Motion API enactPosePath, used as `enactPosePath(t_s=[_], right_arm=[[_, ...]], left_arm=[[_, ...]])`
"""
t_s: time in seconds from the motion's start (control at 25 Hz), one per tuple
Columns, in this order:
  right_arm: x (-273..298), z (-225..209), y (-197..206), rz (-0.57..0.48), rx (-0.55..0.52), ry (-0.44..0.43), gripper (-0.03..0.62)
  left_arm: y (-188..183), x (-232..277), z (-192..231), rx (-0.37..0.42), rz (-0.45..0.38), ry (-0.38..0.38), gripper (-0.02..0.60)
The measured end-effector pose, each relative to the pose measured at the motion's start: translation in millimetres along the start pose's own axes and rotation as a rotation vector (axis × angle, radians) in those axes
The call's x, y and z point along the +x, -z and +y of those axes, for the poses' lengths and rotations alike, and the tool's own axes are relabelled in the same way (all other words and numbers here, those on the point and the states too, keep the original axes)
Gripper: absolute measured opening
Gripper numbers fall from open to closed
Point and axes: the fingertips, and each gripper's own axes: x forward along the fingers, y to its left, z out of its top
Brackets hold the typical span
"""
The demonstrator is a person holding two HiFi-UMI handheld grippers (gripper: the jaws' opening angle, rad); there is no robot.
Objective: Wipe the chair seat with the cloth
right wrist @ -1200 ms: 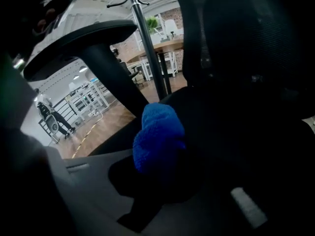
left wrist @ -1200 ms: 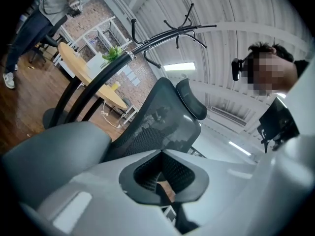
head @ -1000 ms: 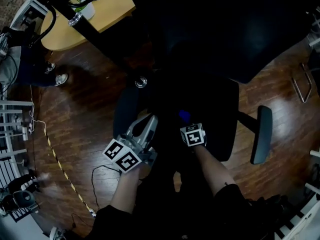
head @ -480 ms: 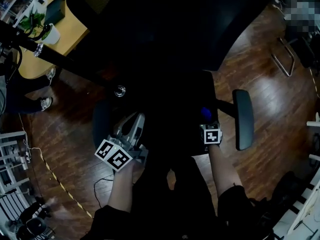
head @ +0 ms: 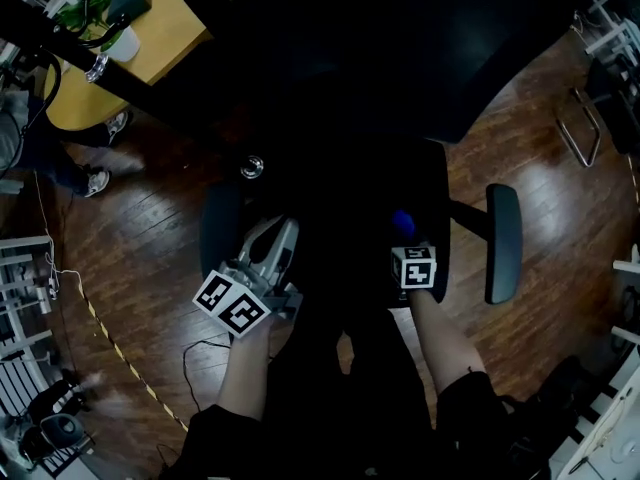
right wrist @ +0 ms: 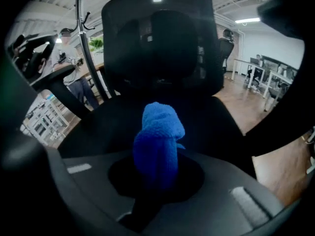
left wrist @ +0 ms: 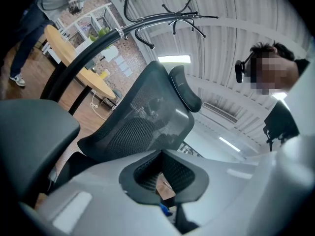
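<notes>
Dark wood floor (head: pixel 140 268) all round, and the blue cloth (right wrist: pixel 157 141) is pinched tight in the right gripper (right wrist: pixel 158 173), now on the chair seat's (head: pixel 330 198) right side, across from mid-seat a second ago. Left gripper (left wrist: pixel 162 181) hangs at the seat's left front, jaws closed on nothing. Only the right gripper view catches the backrest (right wrist: pixel 157 43) square on.

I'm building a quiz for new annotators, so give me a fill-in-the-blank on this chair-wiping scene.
The right gripper is shut on a crumpled ___ terry cloth. In the head view the cloth is over the black chair seat's ___ side. A potted green ___ stands on the tan round table.
Missing: blue; right; plant.
</notes>
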Motion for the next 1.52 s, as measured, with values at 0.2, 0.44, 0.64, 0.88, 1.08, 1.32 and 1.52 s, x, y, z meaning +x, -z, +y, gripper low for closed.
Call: enactPosePath(t_s=[0.2, 0.44, 0.64, 0.88, 1.08, 1.32, 1.52], right_arm=[[27.6, 149.5, 5.9, 0.058, -0.079, -0.262, 0.037], [40.1, 287.8, 23.5, 0.107, -0.211, -0.464, 0.037], [39.2, 297.8, 29.1, 0.095, -0.268, -0.481, 0.037], [28.4, 247.6, 43.6, 0.090, -0.257, -0.402, 0.037], [17.6, 158.2, 61.4, 0.112, -0.183, -0.272, 0.037], [-22.6, 38.0, 78.0, 0.131, -0.097, -0.068, 0.037], [-54.2, -30.0, 81.1, 0.094, 0.011, 0.052, 0.037]], left_arm=[[-11.2, -27.4, 4.0, -0.001, -0.036, -0.034, -0.008], [-25.6, -59.5, 19.4, 0.006, -0.084, -0.084, -0.009], [-27.7, -73.1, 26.7, -0.002, -0.106, -0.106, -0.008], [-24.4, -59.7, 19.5, 0.007, -0.071, -0.083, -0.008], [-16.0, -29.1, 13.7, 0.008, -0.020, -0.027, -0.008], [7.2, 16.7, -12.5, 0.001, 0.051, 0.060, -0.008], [24.1, 44.8, -30.3, -0.002, 0.090, 0.109, -0.008]])
